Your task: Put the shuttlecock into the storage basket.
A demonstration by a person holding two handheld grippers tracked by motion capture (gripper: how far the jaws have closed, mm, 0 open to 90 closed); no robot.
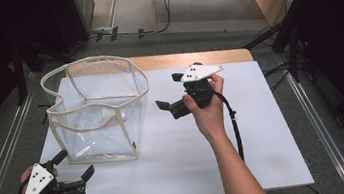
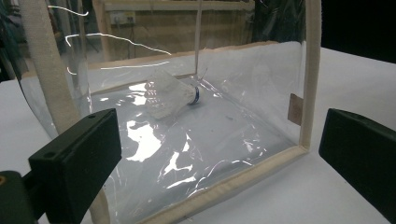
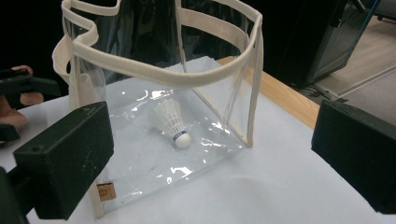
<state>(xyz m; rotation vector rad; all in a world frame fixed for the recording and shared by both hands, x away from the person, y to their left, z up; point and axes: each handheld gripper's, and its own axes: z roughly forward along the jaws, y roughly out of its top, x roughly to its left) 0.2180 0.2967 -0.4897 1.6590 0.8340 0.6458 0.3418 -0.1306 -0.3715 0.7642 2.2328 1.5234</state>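
Observation:
A clear plastic bag [image 1: 130, 80] with cream fabric trim stands open on the left half of the white table [image 1: 179, 166]. A white shuttlecock [image 1: 114, 115] lies on its side on the bag's floor, also seen as shuttlecock [image 2: 170, 95] and shuttlecock [image 3: 170, 119]. My left gripper [image 1: 75, 163] is open and empty at the bag's near left corner, facing its front wall [image 2: 310, 70]. My right gripper [image 1: 169, 91] is open and empty just right of the bag, a little above the table, pointing at the bag's side [image 3: 163, 72].
A wooden strip [image 1: 195, 57] runs along the table's far edge. Dark stands [image 1: 293, 35] and cables [image 1: 151, 29] sit on the floor behind and at the right. The right half of the table holds the person's right forearm [image 1: 235, 169]. A small tag [image 3: 106, 191] hangs on the bag's corner.

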